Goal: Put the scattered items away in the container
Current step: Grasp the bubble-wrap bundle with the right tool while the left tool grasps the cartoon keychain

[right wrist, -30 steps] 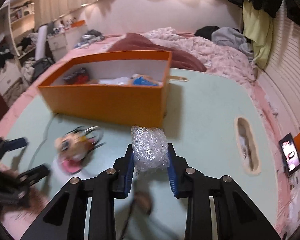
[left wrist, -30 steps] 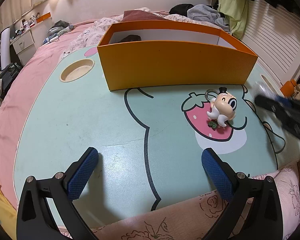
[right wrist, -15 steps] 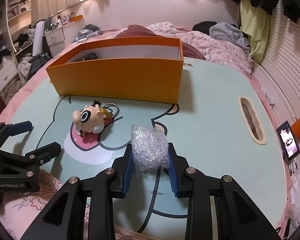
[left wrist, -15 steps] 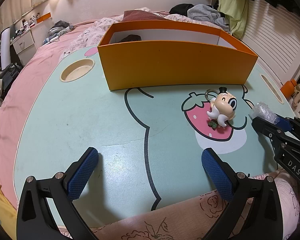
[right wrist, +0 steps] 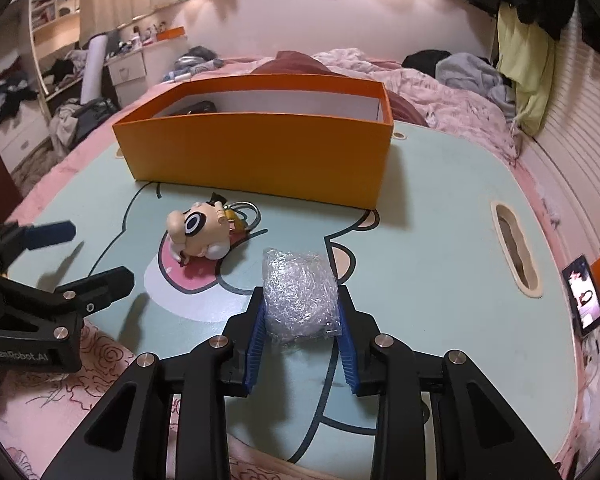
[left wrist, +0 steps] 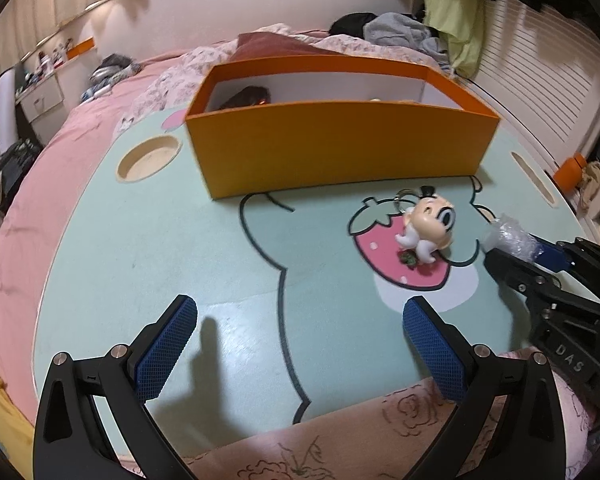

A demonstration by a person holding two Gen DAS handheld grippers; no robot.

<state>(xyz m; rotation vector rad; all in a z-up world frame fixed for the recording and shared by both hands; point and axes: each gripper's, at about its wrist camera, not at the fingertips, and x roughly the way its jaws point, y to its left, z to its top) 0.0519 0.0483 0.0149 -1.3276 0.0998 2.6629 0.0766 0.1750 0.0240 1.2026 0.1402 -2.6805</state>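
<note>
Left view: rides the left gripper [left wrist: 300, 336], low over the near edge of the table [left wrist: 180, 248], tilted down toward the orange box [left wrist: 340, 148].
Right view: rides the right gripper [right wrist: 302, 320], same tilt, further right.
Shared: box, cartoon figure [right wrist: 198, 232], table; each sees the other gripper.

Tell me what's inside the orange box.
The orange box holds a dark item at its left end and a yellowish sliver further right; its front wall covers the floor.
</note>
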